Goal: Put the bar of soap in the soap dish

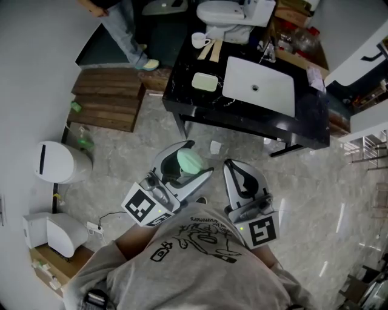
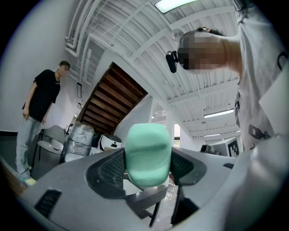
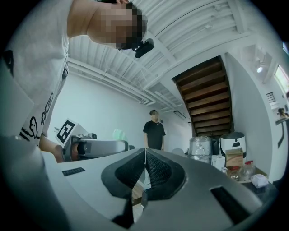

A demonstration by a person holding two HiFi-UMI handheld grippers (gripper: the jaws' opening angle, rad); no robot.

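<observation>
My left gripper is shut on a mint-green bar of soap, held chest-high over the floor. In the left gripper view the soap sits upright between the two jaws of the left gripper. The right gripper is beside it to the right, shut with nothing between its jaws; its pads meet in the right gripper view, where the right gripper points upward. A pale green soap dish lies on the black counter, left of the white basin, well ahead of both grippers.
A white cup and wooden sticks stand behind the dish; a faucet is behind the basin. A toilet is beyond the counter. Wooden steps and a white bin lie left. A person stands by the steps.
</observation>
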